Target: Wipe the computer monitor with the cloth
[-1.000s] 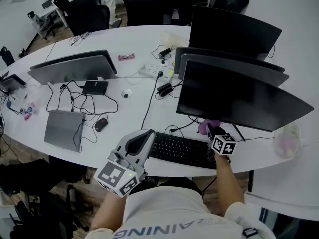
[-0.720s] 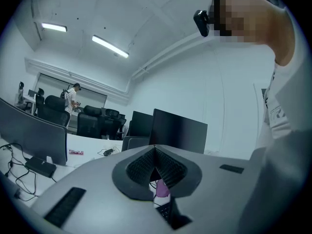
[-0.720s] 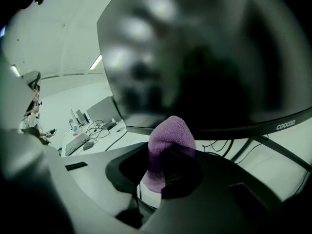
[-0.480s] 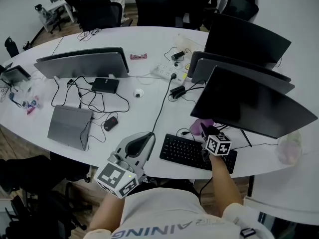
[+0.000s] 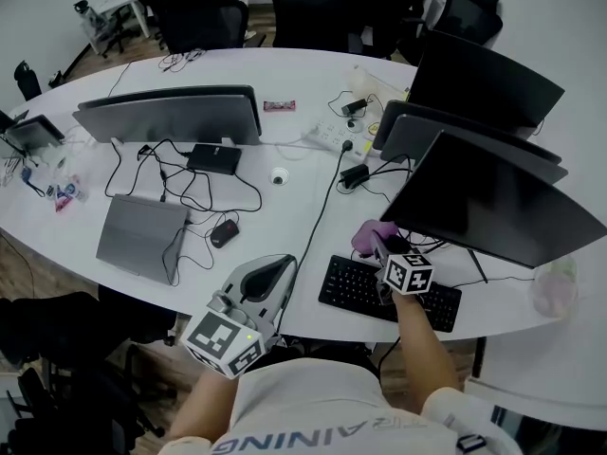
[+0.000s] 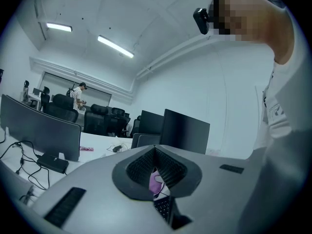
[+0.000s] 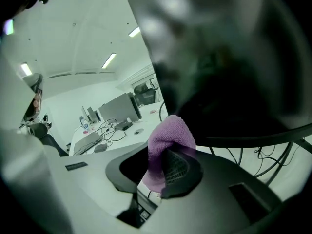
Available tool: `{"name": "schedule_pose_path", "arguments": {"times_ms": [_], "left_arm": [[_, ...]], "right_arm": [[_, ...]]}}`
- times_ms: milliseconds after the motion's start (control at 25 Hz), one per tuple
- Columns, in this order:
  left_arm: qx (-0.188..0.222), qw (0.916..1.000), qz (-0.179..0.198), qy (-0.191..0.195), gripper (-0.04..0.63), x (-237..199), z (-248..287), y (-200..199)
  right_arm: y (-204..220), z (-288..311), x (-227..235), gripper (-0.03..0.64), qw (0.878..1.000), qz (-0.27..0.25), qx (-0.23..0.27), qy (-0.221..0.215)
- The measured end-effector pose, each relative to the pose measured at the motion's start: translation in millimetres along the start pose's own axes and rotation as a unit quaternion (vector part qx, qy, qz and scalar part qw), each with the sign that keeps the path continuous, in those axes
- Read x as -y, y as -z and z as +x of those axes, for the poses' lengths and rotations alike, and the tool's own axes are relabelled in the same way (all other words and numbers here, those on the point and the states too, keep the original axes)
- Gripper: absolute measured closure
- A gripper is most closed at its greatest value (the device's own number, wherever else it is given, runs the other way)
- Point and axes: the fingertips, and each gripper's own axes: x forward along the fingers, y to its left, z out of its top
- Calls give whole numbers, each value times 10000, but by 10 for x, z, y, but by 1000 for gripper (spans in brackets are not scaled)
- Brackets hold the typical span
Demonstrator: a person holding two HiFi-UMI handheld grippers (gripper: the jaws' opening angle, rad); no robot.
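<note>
A dark computer monitor [image 5: 493,202] stands at the right of the white table, tilted, its screen filling the upper right of the right gripper view as monitor [image 7: 229,57]. My right gripper [image 5: 379,245] is shut on a purple cloth [image 5: 372,235], held over the keyboard just left of the screen's lower left corner. The cloth [image 7: 168,147] bulges up between the ribbed pads, close under the screen's bottom edge. My left gripper [image 5: 266,278] hangs at the table's near edge, shut with nothing in it; its pads [image 6: 163,167] meet.
A black keyboard [image 5: 389,292] lies under the right gripper. Two more monitors [image 5: 474,88] stand behind. A wide monitor [image 5: 171,112], a laptop [image 5: 142,235], a mouse [image 5: 224,232], a power strip [image 5: 337,133] and cables cover the left and middle. A plastic bag [image 5: 555,282] sits far right.
The right gripper has carried the cloth leftward from under the monitor's bottom edge to past its lower left corner. The left gripper has stayed put.
</note>
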Motion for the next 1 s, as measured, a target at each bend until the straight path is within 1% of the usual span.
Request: {"name": "schedule_pose_path", "arguments": {"times_ms": [200, 320, 480, 720, 1000], "left_arm": [[27, 10000, -17, 87, 588, 10, 52, -7], [85, 9999, 23, 135, 588, 40, 117, -49], [182, 9996, 82, 220, 588, 135, 250, -127], [313, 9985, 186, 419, 588, 366, 478, -242], [466, 9949, 363, 815, 588, 775, 766, -441]], "right_arm": [[-88, -109, -202, 552, 9997, -147, 74, -152], [-240, -291, -360, 552, 9983, -475, 240, -229], [-552, -674, -550, 552, 9942, -866, 575, -291], [-1064, -1334, -738, 552, 9832, -1326, 1208, -341], [-1503, -2090, -707, 552, 9683, -1612, 1900, -163]]}}
